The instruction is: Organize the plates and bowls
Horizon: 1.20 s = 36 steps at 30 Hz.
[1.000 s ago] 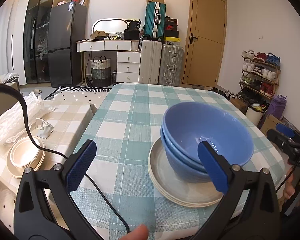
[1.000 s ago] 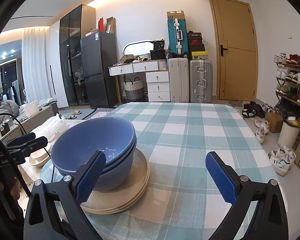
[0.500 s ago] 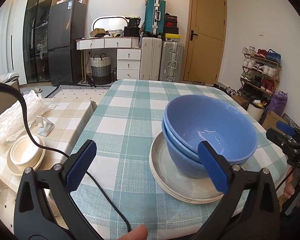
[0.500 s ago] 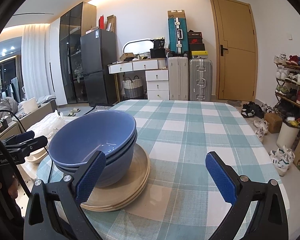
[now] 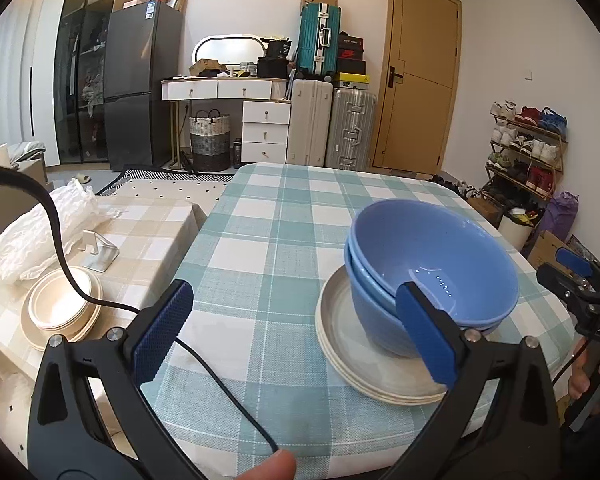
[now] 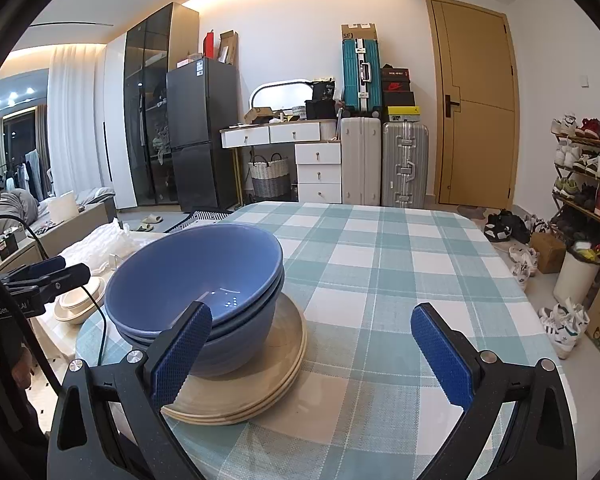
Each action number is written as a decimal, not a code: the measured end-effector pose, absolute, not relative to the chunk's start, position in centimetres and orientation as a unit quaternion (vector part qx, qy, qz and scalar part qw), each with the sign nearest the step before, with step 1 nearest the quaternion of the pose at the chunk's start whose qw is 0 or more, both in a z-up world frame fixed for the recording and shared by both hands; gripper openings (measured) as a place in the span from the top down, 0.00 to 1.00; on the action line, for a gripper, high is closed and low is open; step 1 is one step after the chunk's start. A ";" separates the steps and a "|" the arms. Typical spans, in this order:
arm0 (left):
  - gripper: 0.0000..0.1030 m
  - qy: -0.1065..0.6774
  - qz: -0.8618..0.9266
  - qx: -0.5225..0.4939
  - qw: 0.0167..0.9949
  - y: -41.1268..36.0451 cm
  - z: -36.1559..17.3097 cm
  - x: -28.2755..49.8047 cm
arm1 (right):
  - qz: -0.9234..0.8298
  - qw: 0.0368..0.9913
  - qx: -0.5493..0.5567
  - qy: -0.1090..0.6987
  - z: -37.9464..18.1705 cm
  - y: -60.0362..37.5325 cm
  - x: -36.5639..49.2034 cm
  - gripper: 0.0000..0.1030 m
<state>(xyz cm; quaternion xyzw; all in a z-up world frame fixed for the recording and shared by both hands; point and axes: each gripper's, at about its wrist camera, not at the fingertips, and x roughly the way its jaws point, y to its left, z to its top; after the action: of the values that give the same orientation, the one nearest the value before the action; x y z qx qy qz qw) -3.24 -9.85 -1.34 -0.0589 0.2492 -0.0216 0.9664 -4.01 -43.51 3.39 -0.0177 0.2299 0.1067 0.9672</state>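
Note:
Blue bowls (image 5: 432, 268) (image 6: 196, 280), nested in a stack, rest on a stack of cream plates (image 5: 364, 364) (image 6: 256, 384) at the near end of the checked table. My left gripper (image 5: 296, 332) is open, the bowls just beyond its right finger, nothing held. My right gripper (image 6: 312, 352) is open too, with the bowls behind its left finger. Each gripper shows at the edge of the other's view. A second pile of cream plates and bowls (image 5: 62, 308) (image 6: 80, 300) lies on the lower side table.
The teal checked table (image 5: 284, 232) (image 6: 400, 264) stretches away. A lower beige checked table (image 5: 140, 232) at left carries a white plastic bag (image 5: 40, 236) and a small metal stand (image 5: 100, 252). A black cable (image 5: 204, 364) trails over the near edge. Shoe rack (image 6: 588, 176) at right.
Both grippers have pulled back and lowered slightly, so the bowl and plate stack sits a little farther off. The dishes have not moved. Both stay open.

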 end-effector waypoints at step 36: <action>0.02 0.261 -0.011 -0.054 0.964 -8.0 -2.5 -3.0 | 0.108 0.967 -0.024 0.230 4.0 -42.7 -3.8 0.01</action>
<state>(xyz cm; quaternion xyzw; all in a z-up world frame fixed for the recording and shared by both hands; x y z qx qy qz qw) -2.95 -8.02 -2.53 -0.0535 0.2614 -0.0109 0.9637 -3.78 -42.67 3.96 -0.0241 0.2301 0.1076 0.9669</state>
